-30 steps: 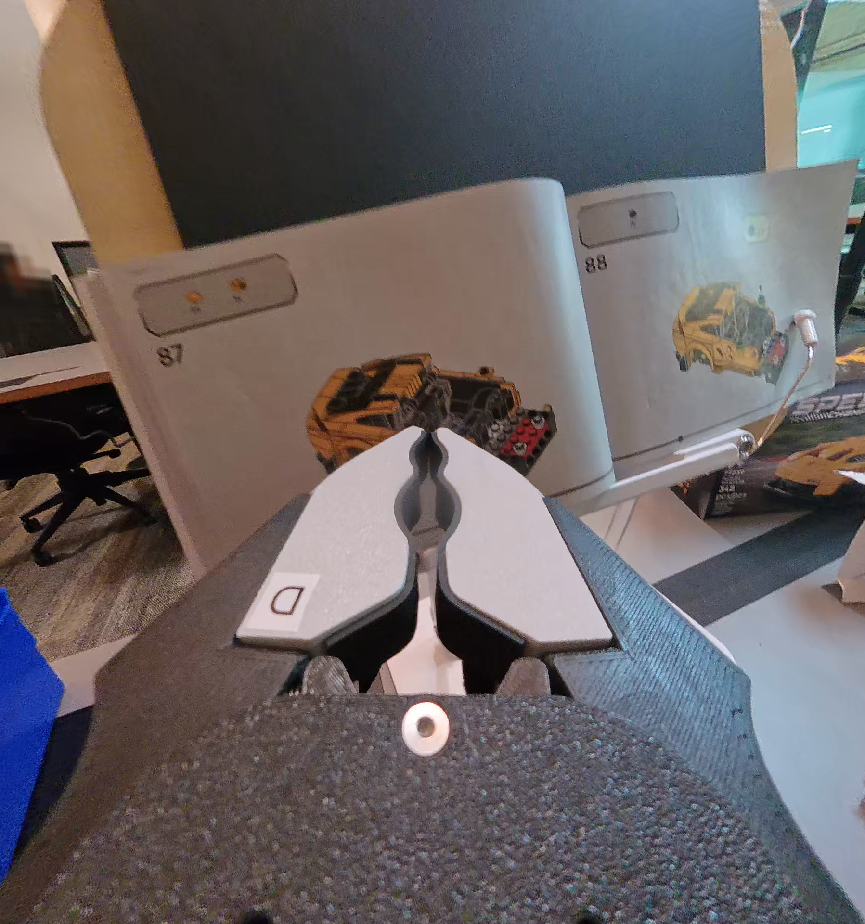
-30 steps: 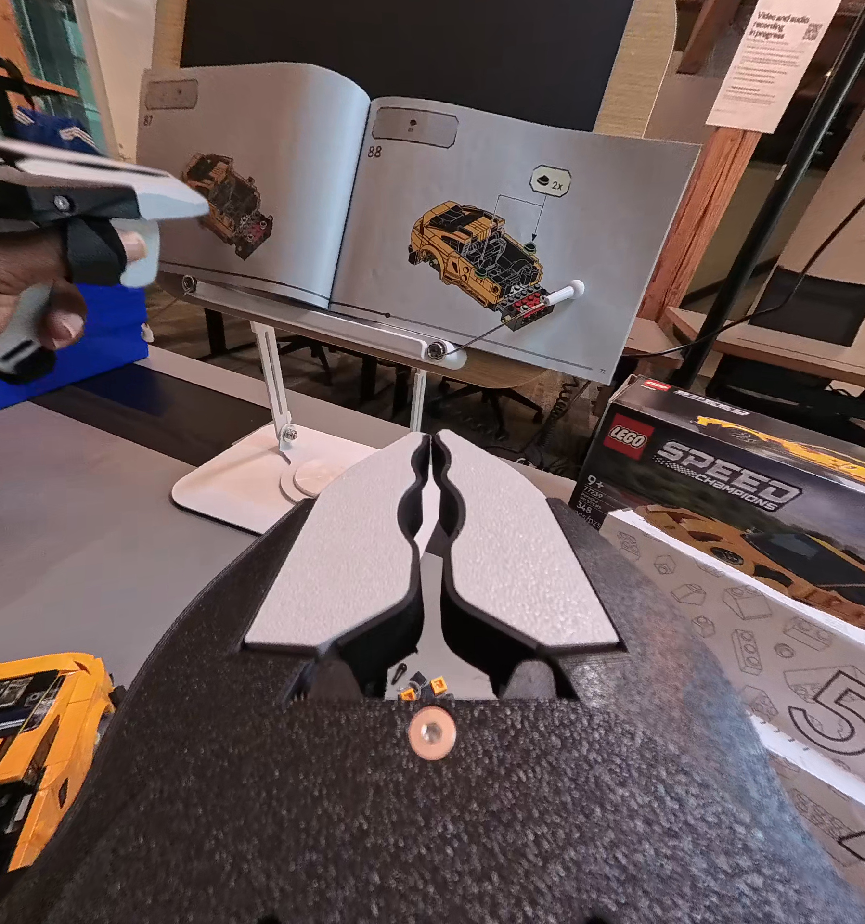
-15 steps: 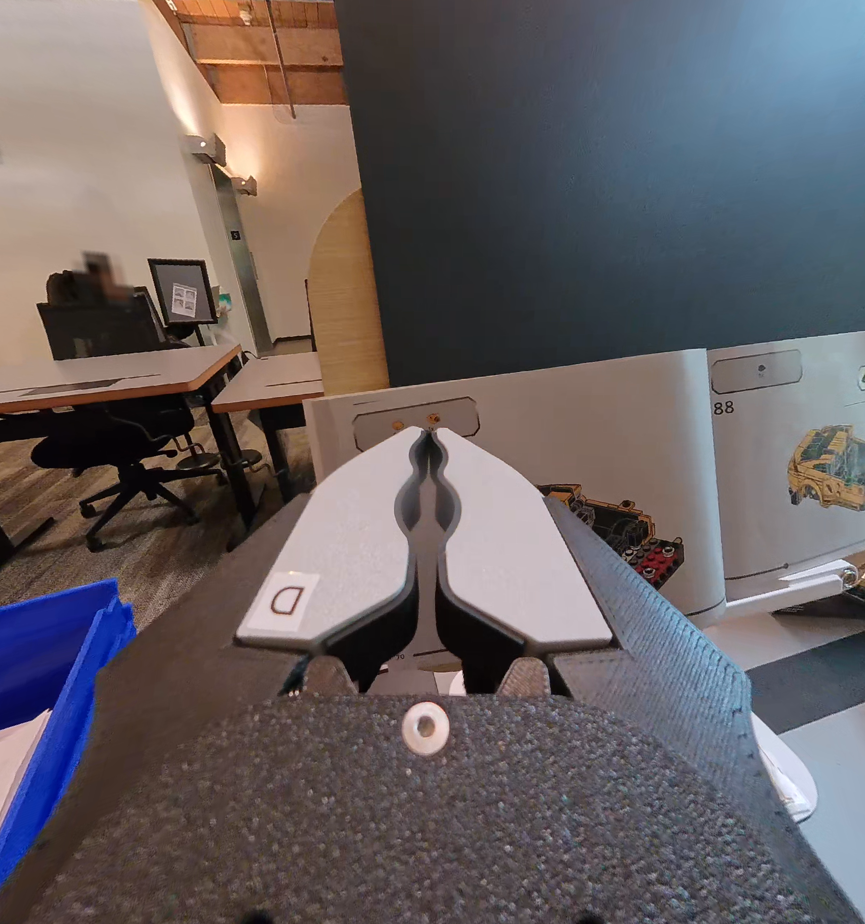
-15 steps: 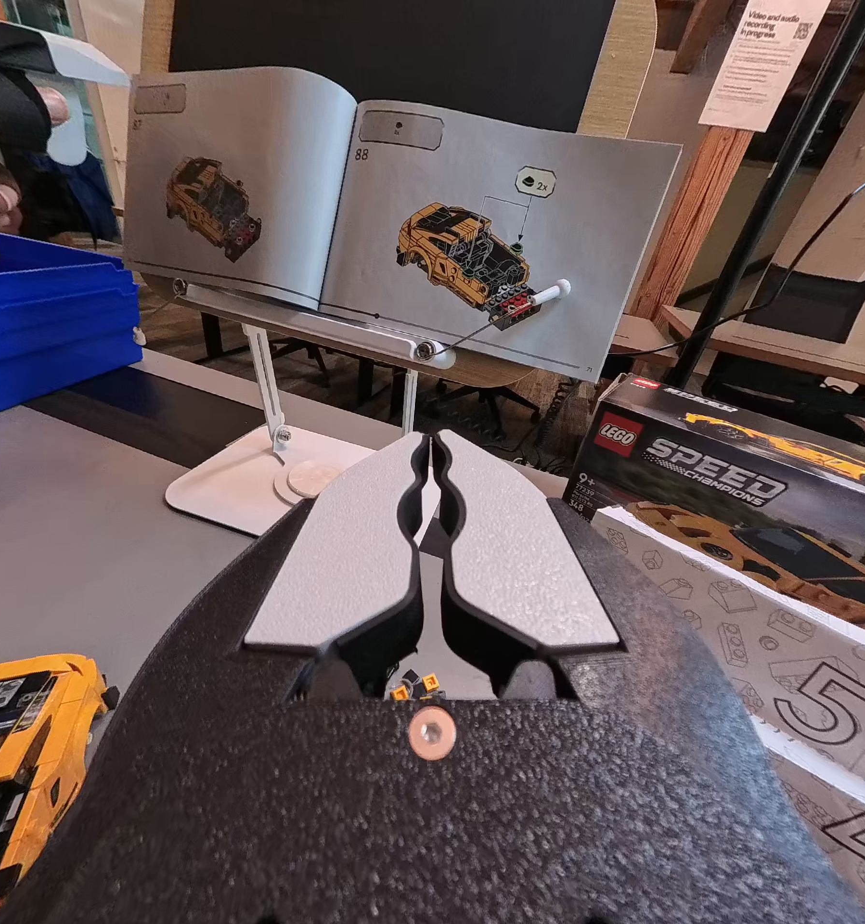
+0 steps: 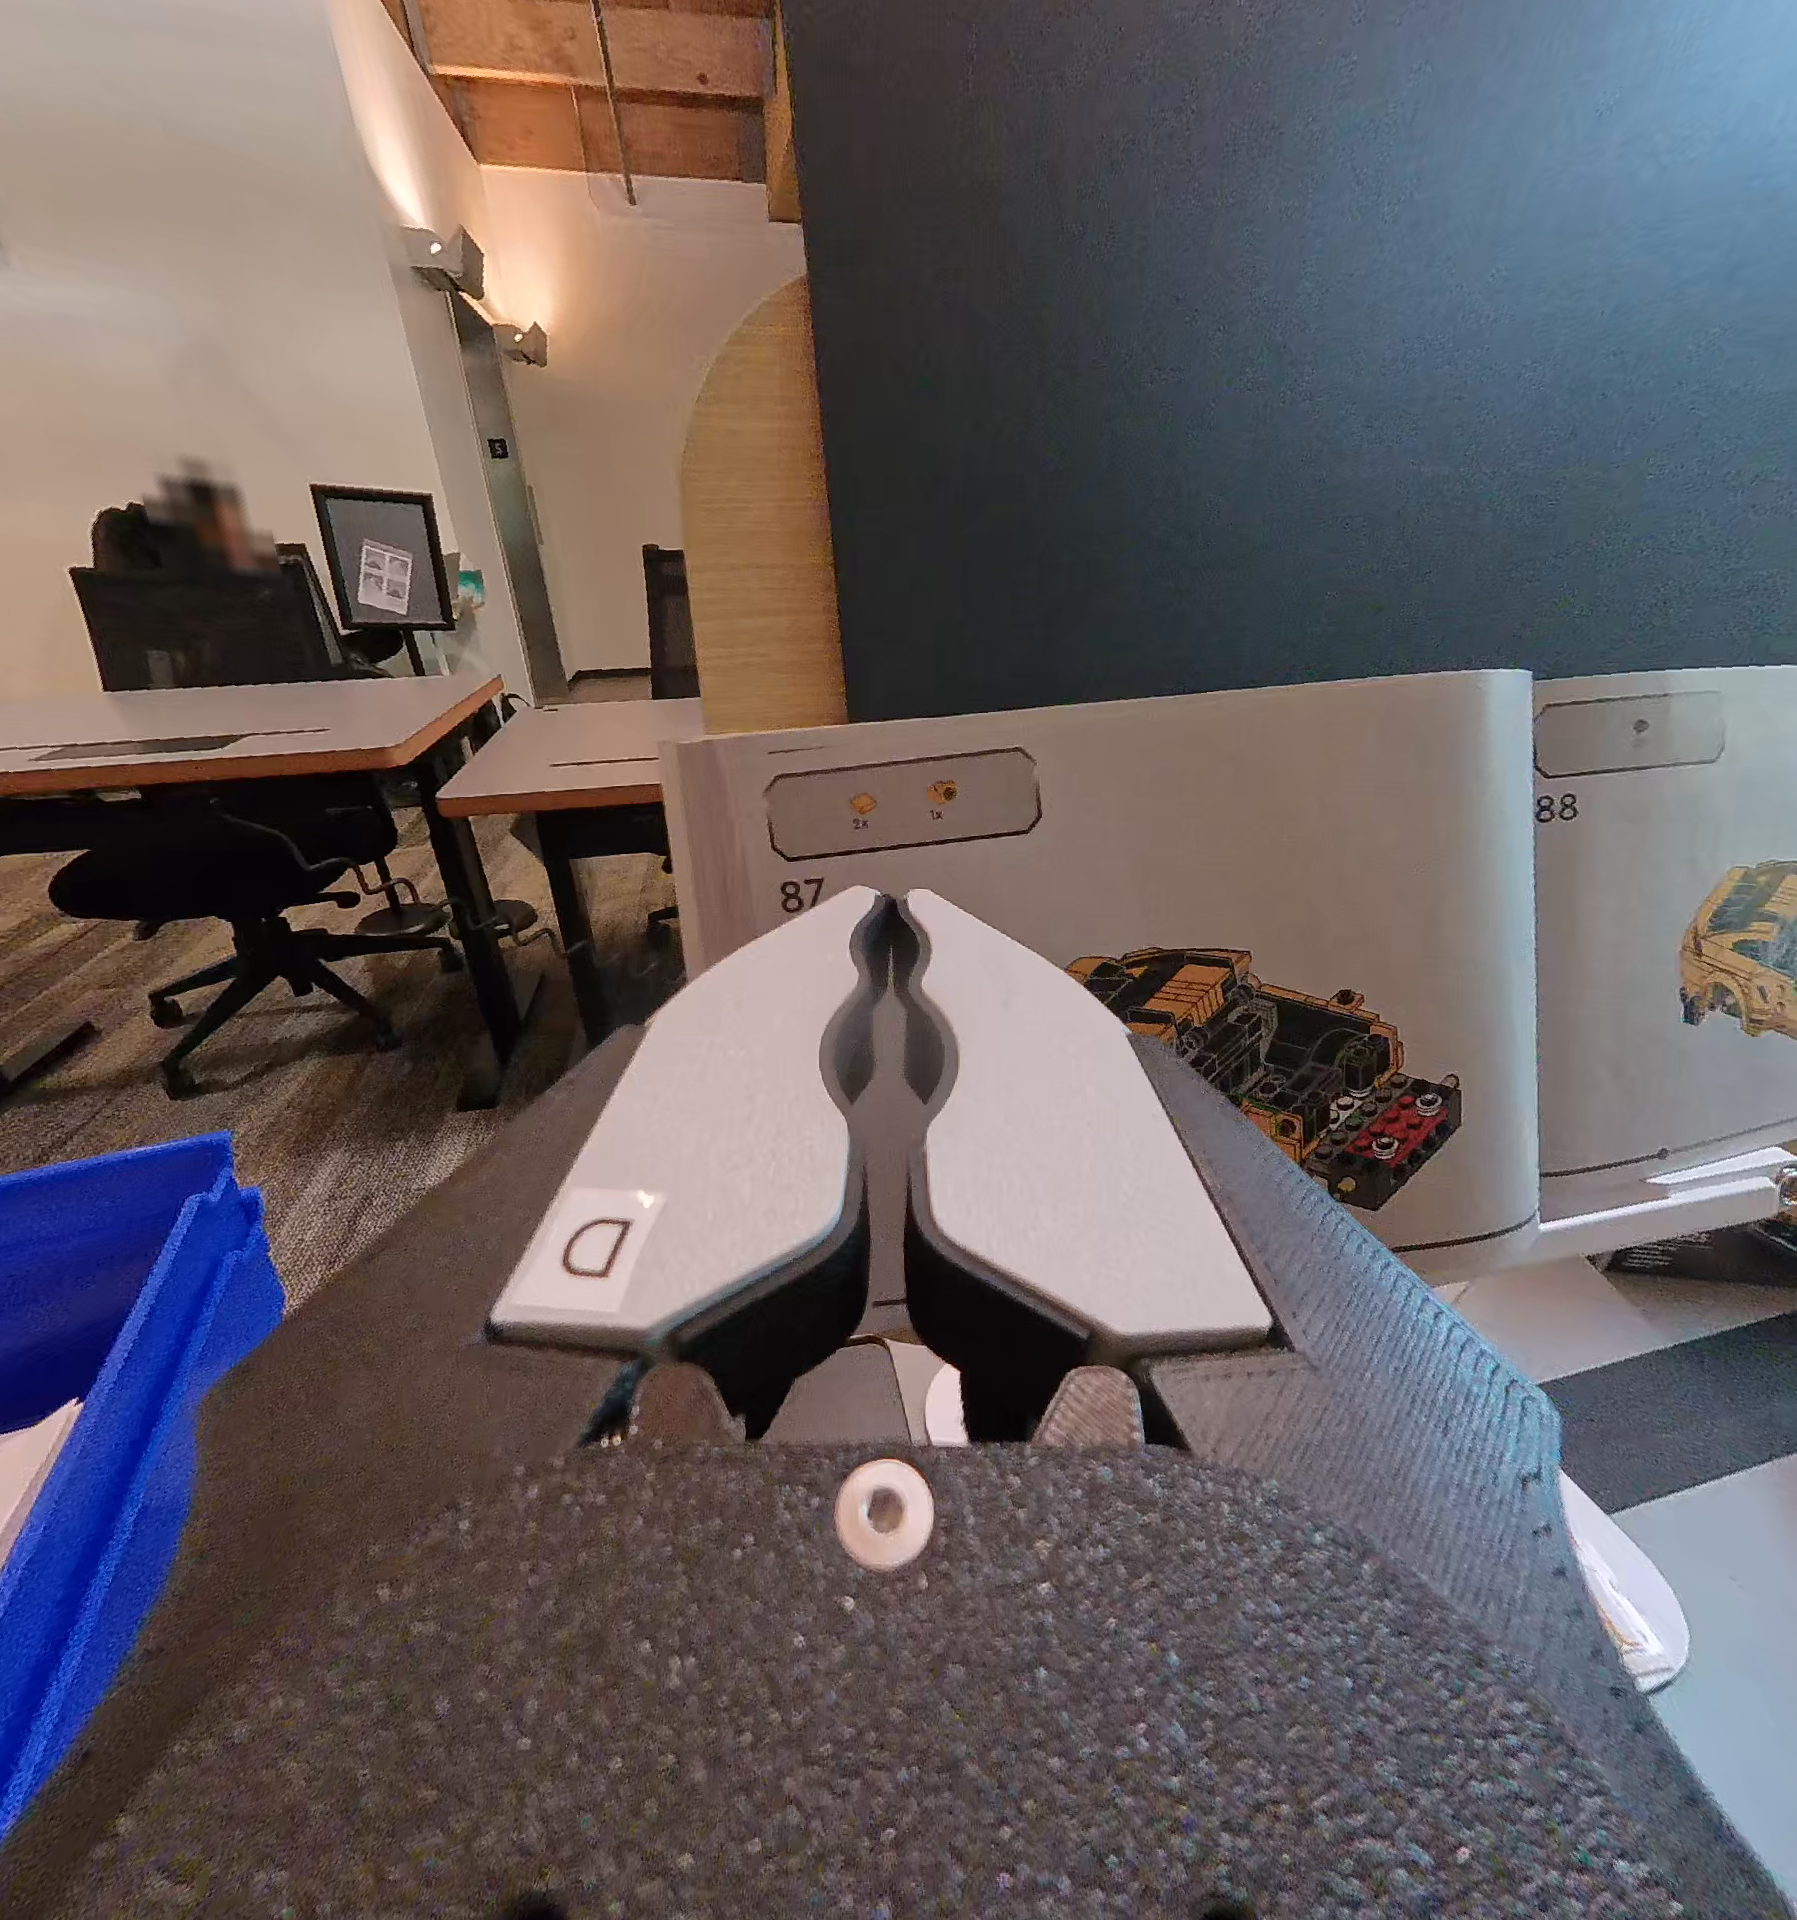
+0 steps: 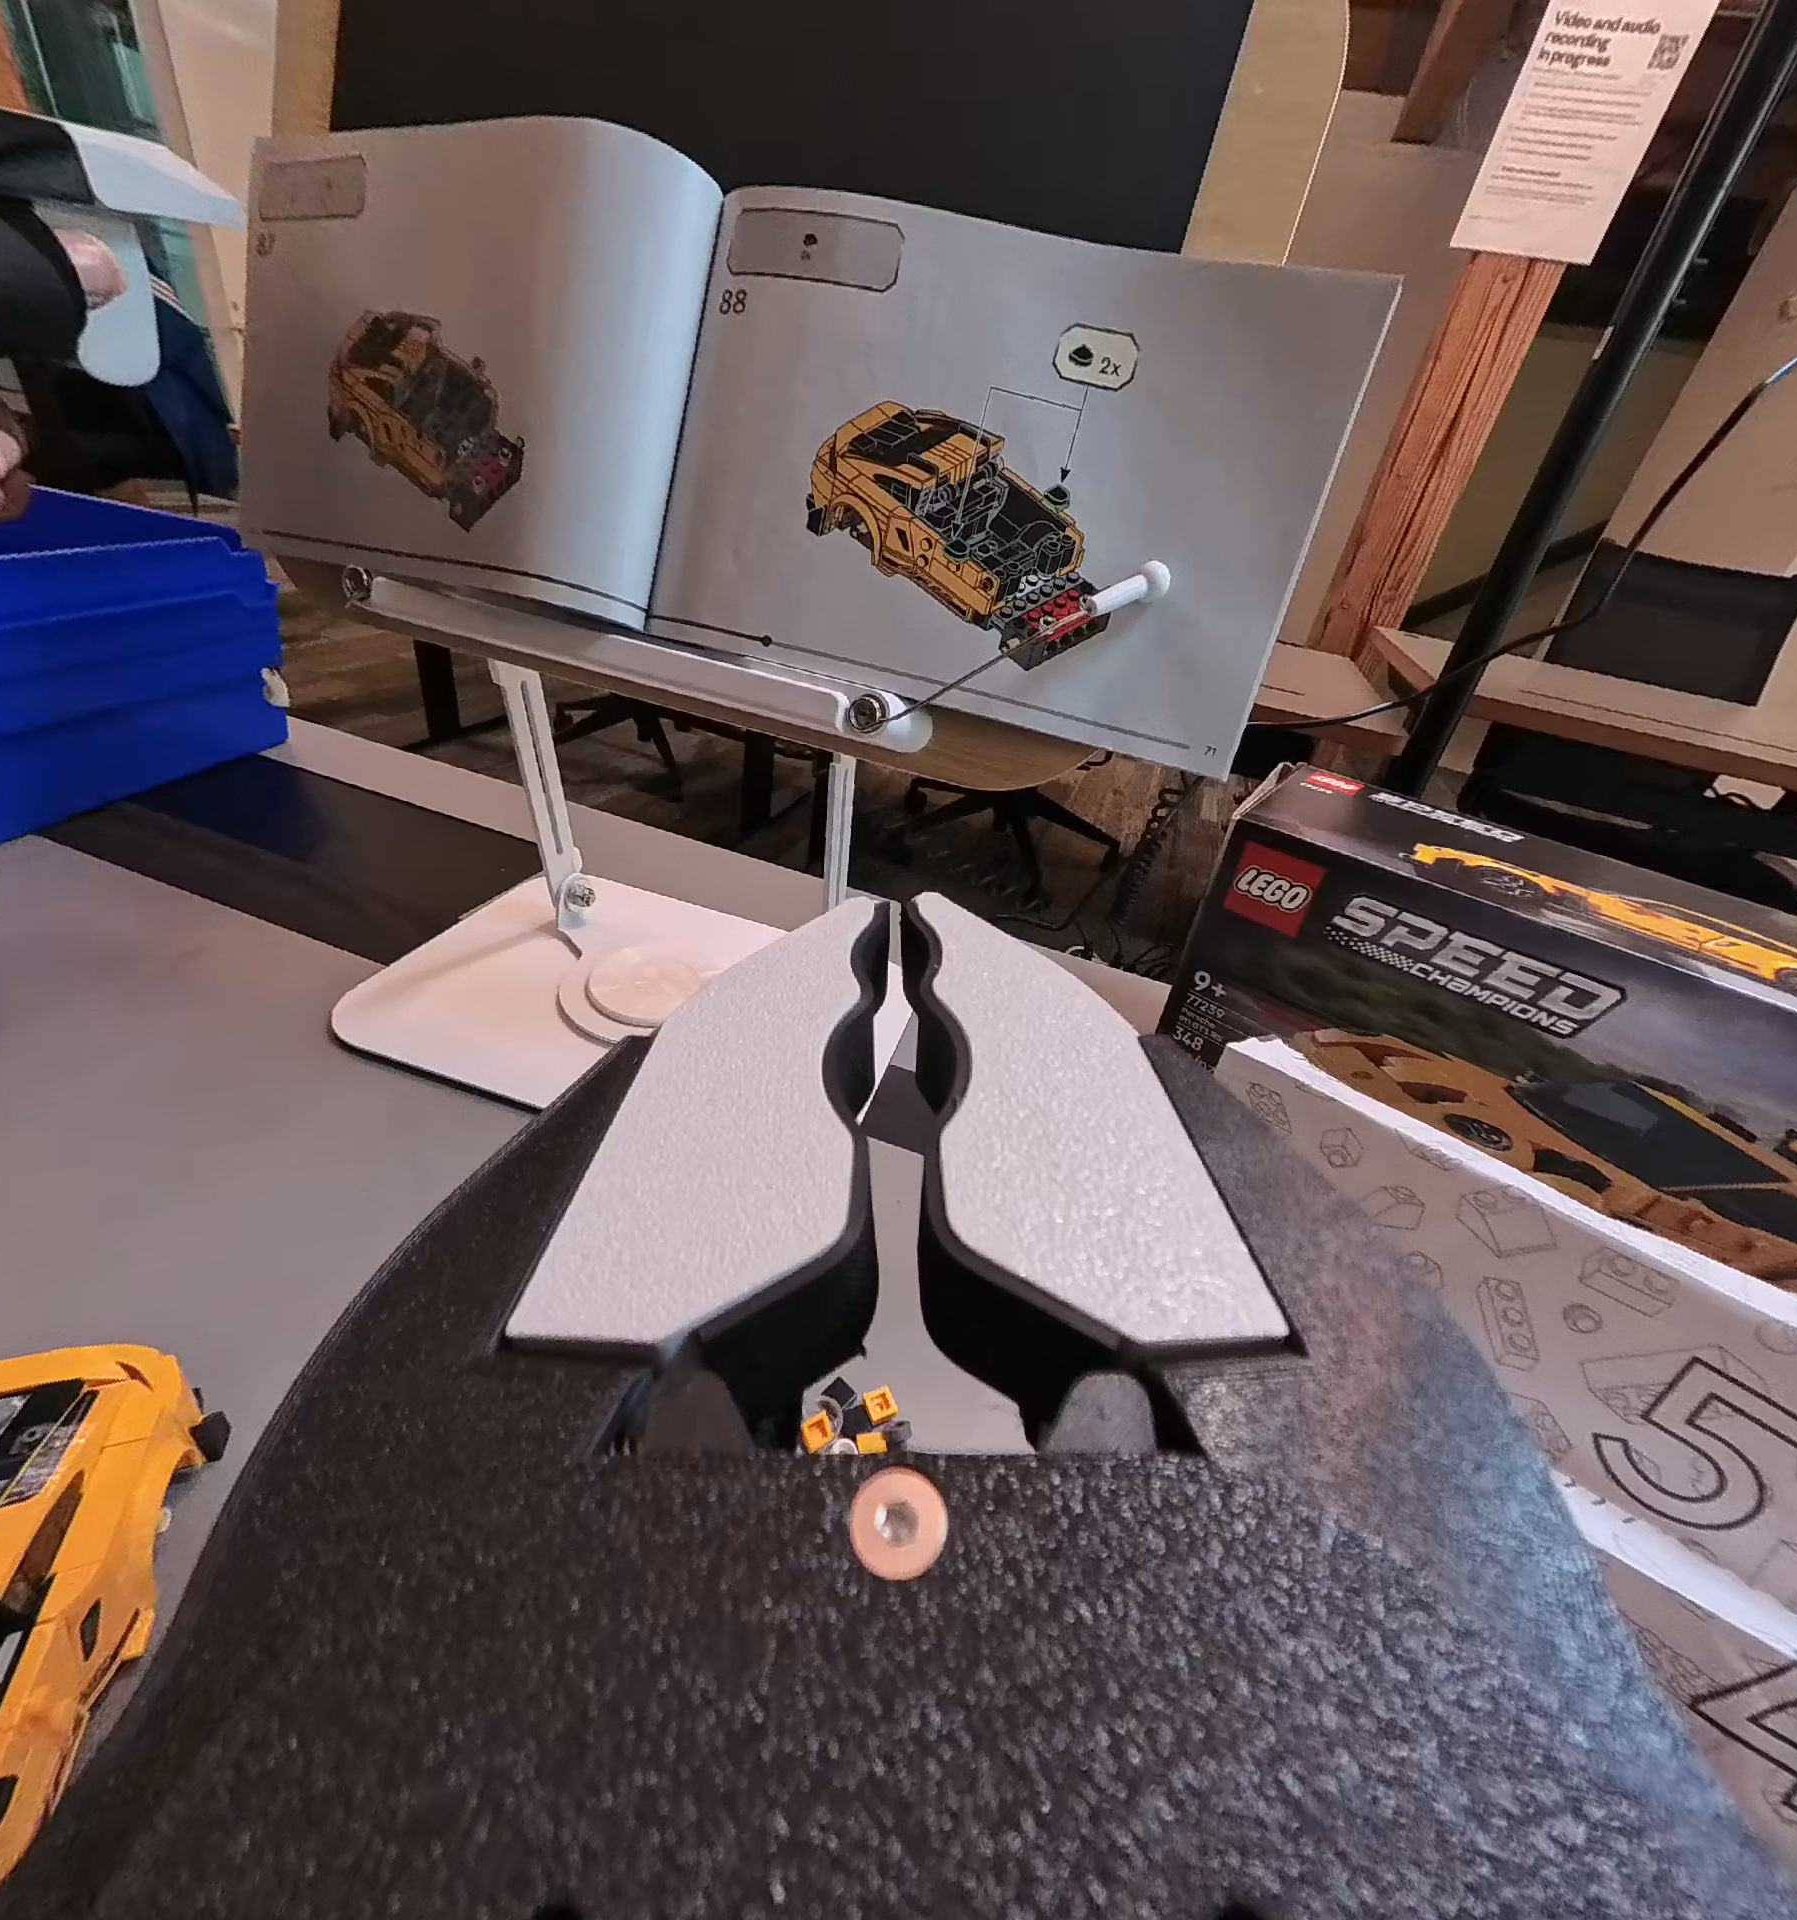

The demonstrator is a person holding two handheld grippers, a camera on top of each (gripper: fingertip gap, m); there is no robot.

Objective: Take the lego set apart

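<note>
Printed marks are carried by:
- a white sticker (image 5: 587, 1245) on the left tongs (image 5: 889, 909)
- both open booklet (image 6: 977, 416) pages, with numbers at the corners
- the dark box (image 6: 1496, 966) at right, with logo and lettering
- the white carton (image 6: 1600, 1351) beside it, with big outlined numerals
- a paper notice (image 6: 1559, 114) on the wooden post

Wording is not transcribed.

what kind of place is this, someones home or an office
Most likely an open office or lab space, not a home. Rows of desks with a black swivel chair and a monitor fill the room behind, and a printed notice hangs on a wooden post beside the grey worktable.
</note>
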